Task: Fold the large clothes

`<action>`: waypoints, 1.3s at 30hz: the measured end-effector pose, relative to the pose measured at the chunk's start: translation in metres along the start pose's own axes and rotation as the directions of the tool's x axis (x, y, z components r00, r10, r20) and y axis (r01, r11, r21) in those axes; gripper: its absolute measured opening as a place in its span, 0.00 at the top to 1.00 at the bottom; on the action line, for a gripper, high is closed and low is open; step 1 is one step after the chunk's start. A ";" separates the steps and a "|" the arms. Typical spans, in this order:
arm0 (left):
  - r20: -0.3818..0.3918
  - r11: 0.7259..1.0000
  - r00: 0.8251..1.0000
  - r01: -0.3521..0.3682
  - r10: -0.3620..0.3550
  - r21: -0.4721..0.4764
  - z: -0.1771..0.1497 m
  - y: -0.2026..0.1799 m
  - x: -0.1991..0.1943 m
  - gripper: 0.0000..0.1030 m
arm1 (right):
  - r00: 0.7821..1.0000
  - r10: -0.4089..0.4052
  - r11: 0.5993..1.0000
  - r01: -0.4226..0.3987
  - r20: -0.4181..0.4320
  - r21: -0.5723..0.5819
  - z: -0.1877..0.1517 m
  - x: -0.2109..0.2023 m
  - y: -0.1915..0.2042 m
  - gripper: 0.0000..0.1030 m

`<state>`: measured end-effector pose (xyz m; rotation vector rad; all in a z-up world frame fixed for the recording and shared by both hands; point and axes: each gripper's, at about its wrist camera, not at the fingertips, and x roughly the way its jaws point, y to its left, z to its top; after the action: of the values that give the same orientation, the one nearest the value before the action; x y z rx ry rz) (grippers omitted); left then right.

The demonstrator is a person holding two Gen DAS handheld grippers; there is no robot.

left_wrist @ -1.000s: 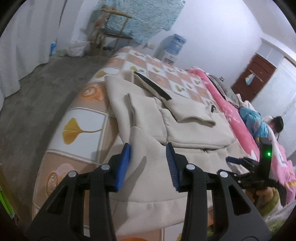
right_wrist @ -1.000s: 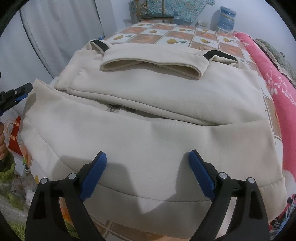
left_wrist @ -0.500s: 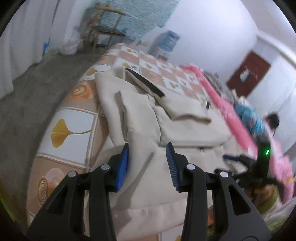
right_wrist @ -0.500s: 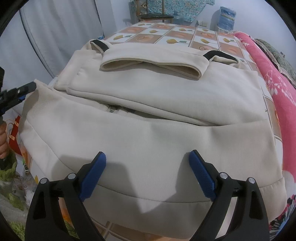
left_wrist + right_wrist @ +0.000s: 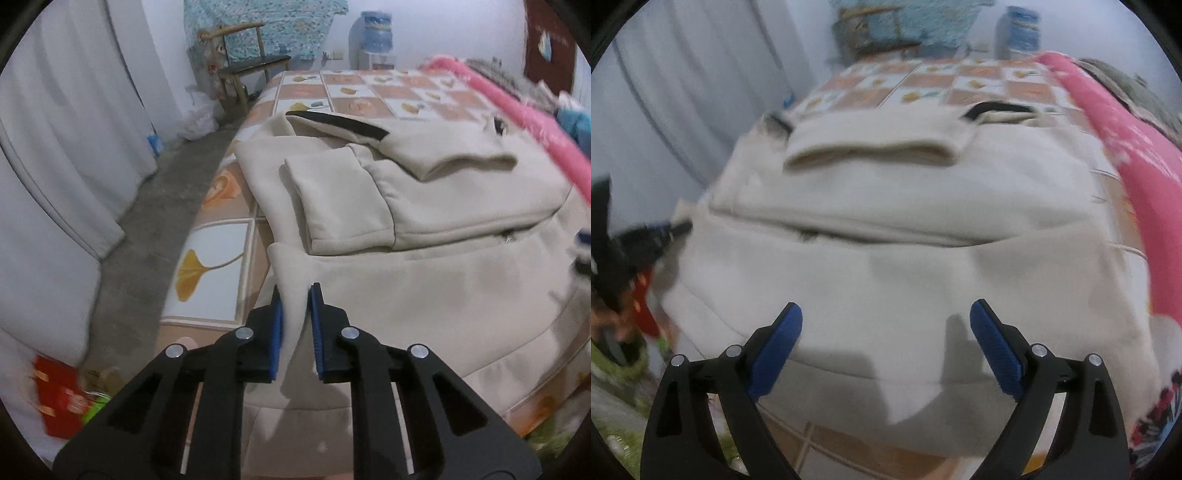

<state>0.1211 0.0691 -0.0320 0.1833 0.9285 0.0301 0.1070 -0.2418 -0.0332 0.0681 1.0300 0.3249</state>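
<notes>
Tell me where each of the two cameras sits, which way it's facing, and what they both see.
Left wrist: sits on the left gripper, looking down along the bed's left edge; its jaws are closing on a fold of the cream jacket.
Right wrist: sits on the right gripper, facing up the bed from the jacket hem; jaws open, the left gripper at frame left.
Shared: jacket, checked bedspread, pink blanket, water dispenser.

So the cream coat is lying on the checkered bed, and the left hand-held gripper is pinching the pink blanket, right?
Not quite. The left hand-held gripper is closing on a raised fold at the edge of the cream coat, not on the pink blanket, which lies along the far side of the checkered bed. The left wrist view shows the cream cloth between the blue pads. The coat does lie on the bed.
</notes>
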 end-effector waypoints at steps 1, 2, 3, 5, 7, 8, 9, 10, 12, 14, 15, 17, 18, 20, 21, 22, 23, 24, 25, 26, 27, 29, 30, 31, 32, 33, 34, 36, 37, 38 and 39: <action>-0.001 1.000 1.000 -0.012 0.012 0.009 0.000 0.000 -0.002 0.87 | 1.000 -0.004 0.999 0.003 0.022 0.033 0.000 -0.010 -0.011 0.13; -0.004 1.000 1.000 -0.024 0.024 0.018 0.000 -0.001 -0.001 0.87 | 0.999 -0.014 0.998 0.011 0.043 0.064 0.000 -0.018 -0.024 0.13; -0.009 0.999 0.999 -0.031 0.032 0.021 0.000 -0.002 -0.001 0.87 | 0.998 -0.024 0.996 0.019 0.054 0.084 0.000 -0.023 -0.031 0.15; -0.016 0.999 0.999 -0.039 0.039 0.023 0.000 -0.003 -0.002 0.87 | 0.995 -0.066 0.988 0.054 0.079 0.143 0.001 -0.036 -0.057 0.20; -0.023 0.999 0.999 -0.046 0.046 0.021 0.001 -0.003 -0.001 0.87 | 0.990 -0.110 0.978 0.093 0.084 0.188 0.005 -0.041 -0.077 0.26; -0.025 0.999 0.999 -0.048 0.048 0.020 0.001 -0.004 -0.001 0.87 | 0.989 -0.121 0.974 0.102 0.085 0.200 0.008 -0.042 -0.084 0.29; -0.028 0.999 0.998 -0.052 0.052 0.017 0.001 -0.003 -0.001 0.87 | 0.988 -0.128 0.972 0.107 0.086 0.209 0.012 -0.041 -0.090 0.30; -0.031 0.998 0.998 -0.054 0.055 0.015 0.001 -0.004 0.000 0.87 | 0.987 -0.133 0.970 0.112 0.085 0.215 0.017 -0.038 -0.095 0.32; -0.036 0.998 0.998 -0.059 0.059 0.007 0.001 -0.005 0.000 0.87 | 0.987 -0.141 0.970 0.121 0.083 0.210 0.028 -0.030 -0.101 0.36; -0.042 0.998 0.997 -0.063 0.063 0.000 0.002 -0.005 0.000 0.87 | 0.987 -0.138 0.972 0.121 0.076 0.202 0.036 -0.019 -0.102 0.39; -0.044 0.998 0.997 -0.065 0.065 -0.001 0.002 -0.005 0.001 0.87 | 0.988 -0.137 0.972 0.121 0.070 0.199 0.039 -0.012 -0.105 0.43; -0.048 0.998 0.997 -0.068 0.068 -0.001 0.003 -0.007 0.001 0.87 | 0.987 -0.153 0.972 0.142 0.043 0.188 0.042 0.001 -0.107 0.47; -0.052 0.998 0.996 -0.069 0.069 -0.002 0.003 -0.007 0.002 0.87 | 0.987 -0.161 0.971 0.154 0.024 0.181 0.043 0.007 -0.107 0.50; -0.059 0.998 0.996 -0.068 0.067 -0.007 0.004 -0.006 0.002 0.87 | 0.986 -0.166 0.972 0.161 0.016 0.170 0.039 0.006 -0.104 0.52; -0.062 0.998 0.996 -0.067 0.066 -0.011 0.005 -0.006 0.002 0.87 | 0.986 -0.165 0.974 0.160 0.019 0.158 0.036 0.002 -0.101 0.53; -0.063 0.998 0.996 -0.066 0.065 -0.014 0.005 -0.006 0.002 0.87 | 0.986 -0.168 0.975 0.164 0.017 0.150 0.035 0.000 -0.098 0.54; -0.067 0.998 0.996 -0.066 0.064 -0.016 0.006 -0.006 0.002 0.87 | 0.985 -0.173 0.975 0.169 0.013 0.143 0.033 -0.003 -0.096 0.57; -0.069 0.998 0.996 -0.065 0.064 -0.018 0.006 -0.005 0.003 0.87 | 0.985 -0.174 0.976 0.172 0.008 0.136 0.031 -0.005 -0.094 0.60; -0.070 0.998 0.995 -0.066 0.064 -0.018 0.006 -0.006 0.002 0.87 | 0.985 -0.175 0.976 0.173 0.007 0.130 0.030 -0.006 -0.092 0.62; -0.071 0.998 0.995 -0.066 0.065 -0.017 0.006 -0.006 0.003 0.87 | 0.983 -0.185 0.976 0.183 0.004 0.121 0.030 -0.007 -0.090 0.65; -0.072 0.998 0.995 -0.068 0.067 -0.015 0.006 -0.006 0.003 0.87 | 0.979 -0.204 0.973 0.203 0.001 0.106 0.031 -0.007 -0.088 0.69; -0.075 0.997 0.995 -0.069 0.068 -0.014 0.007 -0.006 0.003 0.87 | 0.972 -0.236 0.968 0.236 -0.005 0.084 0.031 -0.006 -0.086 0.74; -0.076 0.997 0.995 -0.069 0.068 -0.016 0.007 -0.006 0.003 0.87 | 0.966 -0.258 0.963 0.258 -0.011 0.073 0.032 -0.004 -0.086 0.77; -0.077 0.997 0.995 -0.069 0.068 -0.018 0.007 -0.006 0.003 0.87 | 0.962 -0.271 0.960 0.271 -0.014 0.068 0.032 -0.003 -0.085 0.78; -0.078 0.997 0.995 -0.069 0.068 -0.019 0.008 -0.006 0.003 0.87 | 0.959 -0.283 0.957 0.283 -0.016 0.063 0.033 -0.002 -0.085 0.81; -0.078 0.997 0.995 -0.069 0.067 -0.021 0.008 -0.006 0.003 0.87 | 0.956 -0.294 0.954 0.294 -0.016 0.057 0.032 -0.002 -0.084 0.84; -0.078 0.997 0.995 -0.069 0.067 -0.022 0.008 -0.006 0.003 0.87 | 0.952 -0.307 0.950 0.307 -0.014 0.048 0.032 -0.003 -0.082 0.86; -0.080 0.997 0.995 -0.070 0.068 -0.021 0.008 -0.005 0.003 0.87 | 0.945 -0.326 0.945 0.326 -0.006 0.032 0.032 -0.005 -0.078 0.90; -0.079 0.997 0.995 -0.070 0.069 -0.019 0.008 -0.006 0.003 0.87 | 0.943 -0.334 0.942 0.334 -0.004 0.029 0.031 -0.006 -0.076 0.91; -0.079 0.997 0.994 -0.071 0.069 -0.019 0.008 -0.006 0.003 0.87 | 0.940 -0.342 0.939 0.342 -0.001 0.026 0.031 -0.007 -0.075 0.91; -0.080 0.997 0.994 -0.073 0.071 -0.015 0.008 -0.006 0.003 0.87 | 0.936 -0.352 0.936 0.352 0.002 0.022 0.031 -0.008 -0.073 0.92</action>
<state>0.1288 0.0624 -0.0310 0.1997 1.0000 0.1131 0.1463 -0.3107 -0.0254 -0.0964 1.0179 -0.0140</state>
